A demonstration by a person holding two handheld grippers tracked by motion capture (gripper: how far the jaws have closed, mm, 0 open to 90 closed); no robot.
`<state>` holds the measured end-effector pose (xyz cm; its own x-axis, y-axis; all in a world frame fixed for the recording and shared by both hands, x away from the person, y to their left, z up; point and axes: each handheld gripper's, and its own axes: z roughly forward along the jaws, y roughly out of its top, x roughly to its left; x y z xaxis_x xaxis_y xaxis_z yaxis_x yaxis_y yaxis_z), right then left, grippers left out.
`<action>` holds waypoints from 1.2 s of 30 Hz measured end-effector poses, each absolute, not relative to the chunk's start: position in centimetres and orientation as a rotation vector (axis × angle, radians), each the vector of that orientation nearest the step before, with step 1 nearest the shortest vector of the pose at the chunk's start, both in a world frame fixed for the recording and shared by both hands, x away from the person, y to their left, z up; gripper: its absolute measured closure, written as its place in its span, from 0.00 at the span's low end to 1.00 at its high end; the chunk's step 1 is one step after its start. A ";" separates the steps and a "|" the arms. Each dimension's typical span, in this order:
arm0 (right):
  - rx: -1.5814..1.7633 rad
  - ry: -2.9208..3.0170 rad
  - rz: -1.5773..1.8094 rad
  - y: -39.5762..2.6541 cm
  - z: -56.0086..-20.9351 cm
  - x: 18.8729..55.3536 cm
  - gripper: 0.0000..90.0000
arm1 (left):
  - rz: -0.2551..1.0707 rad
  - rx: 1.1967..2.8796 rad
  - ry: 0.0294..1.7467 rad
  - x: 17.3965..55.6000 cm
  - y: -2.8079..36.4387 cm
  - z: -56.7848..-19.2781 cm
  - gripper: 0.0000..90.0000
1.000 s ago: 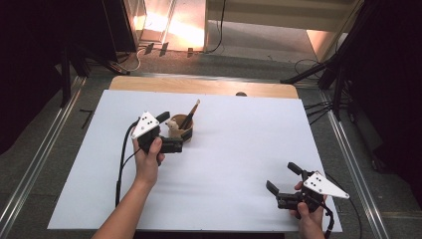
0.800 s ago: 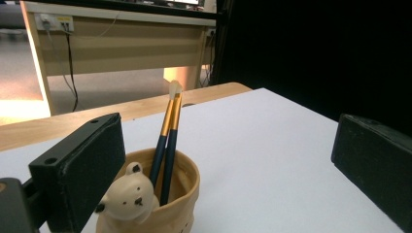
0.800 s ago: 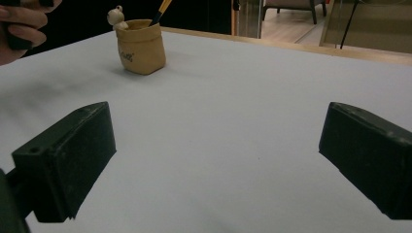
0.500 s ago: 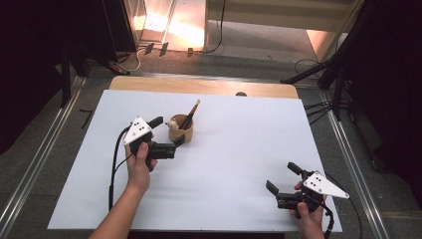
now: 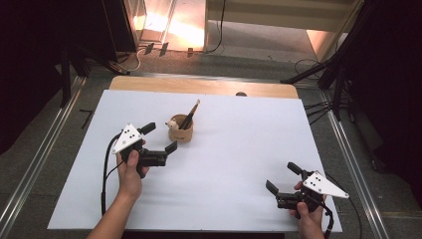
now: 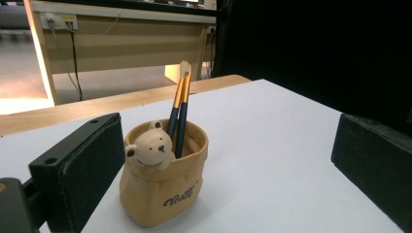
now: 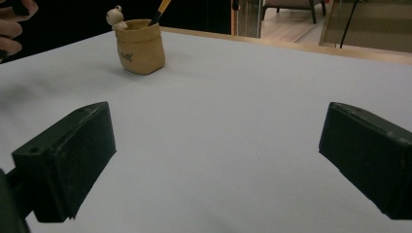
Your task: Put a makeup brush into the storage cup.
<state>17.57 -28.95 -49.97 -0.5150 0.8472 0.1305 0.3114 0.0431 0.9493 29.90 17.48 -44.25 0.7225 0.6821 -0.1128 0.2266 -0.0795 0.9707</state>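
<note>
The tan pouch point(image 6: 163, 187) bears a dark cursive word, too small to read.

Warm light pools on the grey floor point(image 5: 169, 30) beyond the wooden table point(image 5: 199, 85); black curtains point(image 5: 393, 74) flank the sides.

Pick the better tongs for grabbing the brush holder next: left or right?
Left. The left tongs sit open right beside the brush holder, aimed at it. The right tongs are far off near the table's front corner.
</note>
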 end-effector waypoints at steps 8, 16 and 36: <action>1.164 1.851 1.484 -29.0 -50.0 17.6 0.00 | 0.465 1.659 0.743 29.1 18.5 -44.3 0.00; 1.163 1.851 1.484 -29.0 -49.9 17.5 0.00 | 0.469 1.659 0.752 28.4 19.6 -44.7 0.00; 1.167 1.852 1.482 -28.9 -49.9 17.5 0.00 | 0.503 1.672 0.774 26.8 21.9 -45.4 0.00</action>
